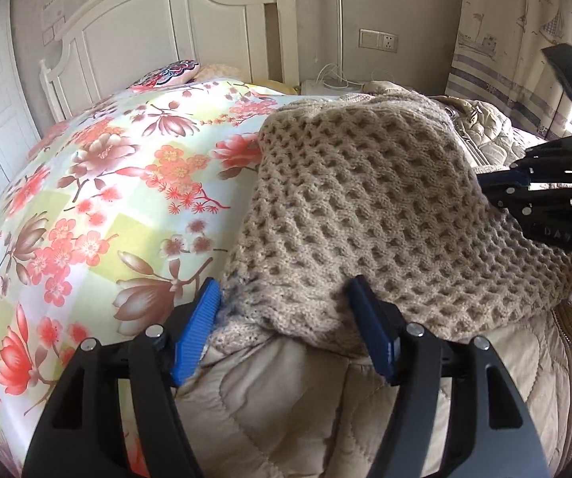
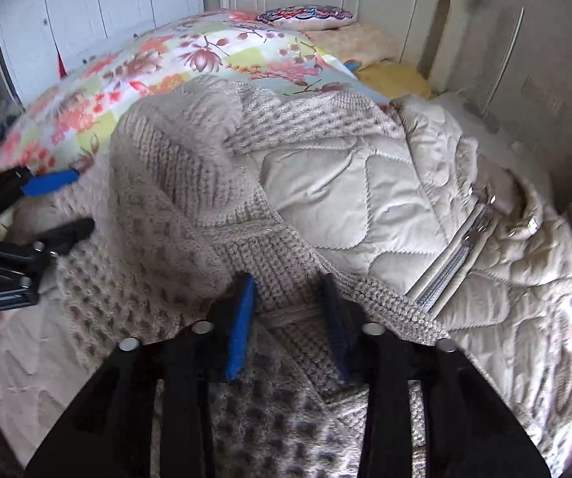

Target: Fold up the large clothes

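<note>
Between the right claw (image 2: 286,302) pads sits a ribbed band of the knit sweater (image 2: 190,183), pinched nearly closed. Left claw (image 1: 286,310) gapes around the sweater's hem, not gripping. Sweater lies over a quilted jacket (image 2: 365,183) on the bed (image 1: 86,199). Best secure both corners before lifting evenly. No containers show.
</note>
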Available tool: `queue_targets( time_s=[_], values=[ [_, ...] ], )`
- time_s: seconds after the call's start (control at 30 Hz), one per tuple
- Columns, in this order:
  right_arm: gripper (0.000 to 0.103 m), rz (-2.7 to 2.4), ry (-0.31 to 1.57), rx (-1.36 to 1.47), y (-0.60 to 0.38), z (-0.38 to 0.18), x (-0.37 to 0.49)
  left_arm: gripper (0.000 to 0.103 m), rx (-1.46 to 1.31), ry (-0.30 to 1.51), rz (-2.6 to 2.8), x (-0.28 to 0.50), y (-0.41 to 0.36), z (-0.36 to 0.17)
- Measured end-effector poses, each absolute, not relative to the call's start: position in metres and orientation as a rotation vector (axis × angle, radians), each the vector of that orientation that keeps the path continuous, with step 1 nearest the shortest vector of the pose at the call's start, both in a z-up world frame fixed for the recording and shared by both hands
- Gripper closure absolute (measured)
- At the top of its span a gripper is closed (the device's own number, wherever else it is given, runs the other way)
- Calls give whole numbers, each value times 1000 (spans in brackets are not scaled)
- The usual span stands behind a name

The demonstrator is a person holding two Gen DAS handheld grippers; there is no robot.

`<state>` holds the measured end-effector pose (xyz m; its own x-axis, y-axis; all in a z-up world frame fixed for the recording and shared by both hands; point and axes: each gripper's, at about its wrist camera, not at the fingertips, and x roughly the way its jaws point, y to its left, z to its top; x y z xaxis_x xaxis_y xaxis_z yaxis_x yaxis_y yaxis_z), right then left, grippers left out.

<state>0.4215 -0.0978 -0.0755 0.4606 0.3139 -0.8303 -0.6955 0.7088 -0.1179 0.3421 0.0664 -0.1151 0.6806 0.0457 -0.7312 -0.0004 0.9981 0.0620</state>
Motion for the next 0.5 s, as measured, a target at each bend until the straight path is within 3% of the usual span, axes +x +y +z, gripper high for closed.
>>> queue_targets(
  time_s=[0.07,0.17,0.33,0.4,0.43,0.5],
  values=[
    [98,594,828,-567,-94,-73,410,36,57,822,25,343,66,-115],
    [98,459,716,-474,-125,-42,409,35,63,823,23,343,64,-115],
    [96,373,833,-342,-158,-62,438,34,90,824,32,346,62,-116],
    [59,406,832,-243,-168,-62,442,33,80,825,31,346,64,-116],
    [34,413,826,-172,-179,-52,441,33,76,826,32,346,65,-116],
    [31,446,771,-65,-201,-30,429,33,79,826,35,346,64,-116]
  ],
)
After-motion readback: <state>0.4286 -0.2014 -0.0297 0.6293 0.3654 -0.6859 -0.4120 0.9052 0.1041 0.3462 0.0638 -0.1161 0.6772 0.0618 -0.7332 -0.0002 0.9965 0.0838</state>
